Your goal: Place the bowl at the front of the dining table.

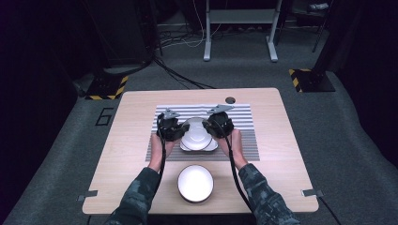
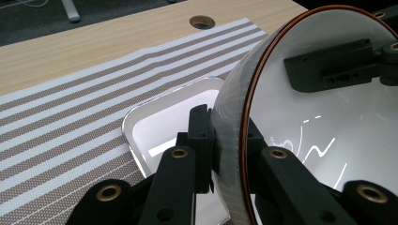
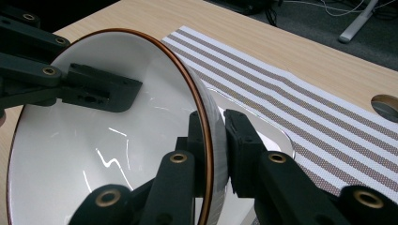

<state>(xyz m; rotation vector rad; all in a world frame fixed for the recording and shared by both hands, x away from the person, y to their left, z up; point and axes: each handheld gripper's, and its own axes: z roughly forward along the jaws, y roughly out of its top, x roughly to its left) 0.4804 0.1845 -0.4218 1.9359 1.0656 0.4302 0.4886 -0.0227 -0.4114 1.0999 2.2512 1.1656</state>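
While both grippers pinch opposite sides of its rim, the bowl (image 1: 196, 132) hangs just over the square dish (image 1: 212, 146) on the striped mat (image 1: 241, 117).

Left gripper (image 1: 170, 127): jaws closed down on the bowl wall, one pad inside, one outside, seen close in the left gripper view, where the bowl (image 2: 324, 122) crosses the jaws edge-on. Right gripper (image 1: 219, 125): same hold on the far side; in the right gripper view the bowl (image 3: 108, 154) has its brown rim line between the pads.

Dish (image 2: 169, 122) lies directly below, white, rounded corners. Whether the bowl foot already touches it cannot be told.

Second bowl (image 1: 195, 183) sits near the table's (image 1: 136, 154) front edge, between the forearms, well apart from the work.

Step in hand, as judged: setting the bowl down into the dish.

How to do it well:
- Lower both hands at one rate so the rim stays level; a tilt would catch one edge of the dish first.
- Keep the bowl centred over the dish, not toward a corner.
- Ease down until the foot rests, then let go both sides together.
- Open outward, clear of the rim, before lifting away, so the pads inside do not drag the bowl.

Risk: glazed wall is slick; an uneven release could slide or tip it.
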